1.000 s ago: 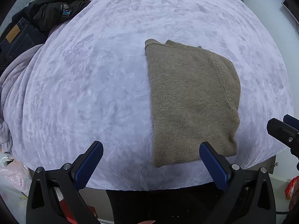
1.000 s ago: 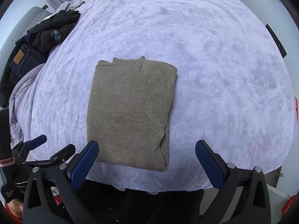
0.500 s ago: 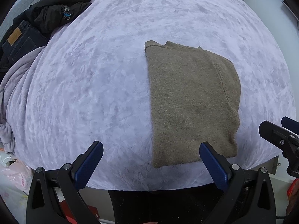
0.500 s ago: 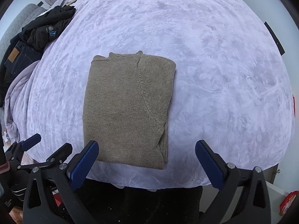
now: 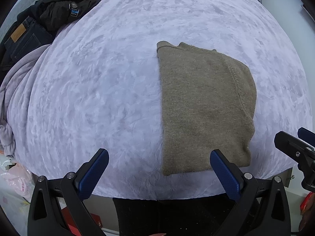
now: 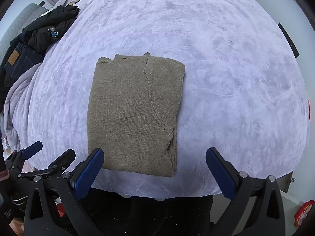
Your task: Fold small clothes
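Bed under lavender plush blanket (image 5: 118,90), dark clothes pile (image 5: 59,13) and jeans (image 5: 23,39) far left, pale wall (image 6: 307,39) right, even diffuse light

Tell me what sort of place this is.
Most likely a bedroom. The work surface is a bed under a plush lavender blanket, a folded brown knit sweater lies on it, and a pile of black clothing and jeans sits at the far left.
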The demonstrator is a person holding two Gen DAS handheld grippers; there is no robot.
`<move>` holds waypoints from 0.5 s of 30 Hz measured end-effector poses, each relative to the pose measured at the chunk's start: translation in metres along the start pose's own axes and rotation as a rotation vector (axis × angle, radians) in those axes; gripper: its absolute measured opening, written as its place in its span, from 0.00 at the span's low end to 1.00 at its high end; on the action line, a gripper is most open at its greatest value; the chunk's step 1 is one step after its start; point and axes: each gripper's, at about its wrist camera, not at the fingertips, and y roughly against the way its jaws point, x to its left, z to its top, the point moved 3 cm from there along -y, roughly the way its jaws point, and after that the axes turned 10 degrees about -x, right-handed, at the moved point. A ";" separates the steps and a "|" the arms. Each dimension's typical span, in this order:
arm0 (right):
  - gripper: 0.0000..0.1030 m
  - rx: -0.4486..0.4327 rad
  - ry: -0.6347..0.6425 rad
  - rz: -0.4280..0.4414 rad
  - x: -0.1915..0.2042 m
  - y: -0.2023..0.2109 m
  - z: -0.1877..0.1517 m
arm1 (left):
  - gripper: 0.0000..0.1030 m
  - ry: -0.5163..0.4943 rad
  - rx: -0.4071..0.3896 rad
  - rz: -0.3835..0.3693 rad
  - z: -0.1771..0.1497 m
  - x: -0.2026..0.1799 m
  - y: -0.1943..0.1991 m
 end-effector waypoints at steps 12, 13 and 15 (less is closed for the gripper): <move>1.00 -0.001 0.002 -0.003 -0.001 0.001 -0.002 | 1.00 -0.004 -0.006 0.005 -0.003 -0.001 0.003; 1.00 -0.001 0.001 -0.003 -0.001 0.001 -0.002 | 1.00 -0.004 -0.007 0.006 -0.003 -0.001 0.003; 1.00 -0.001 0.000 -0.002 -0.001 0.001 -0.002 | 1.00 -0.004 -0.009 0.011 -0.003 -0.002 0.003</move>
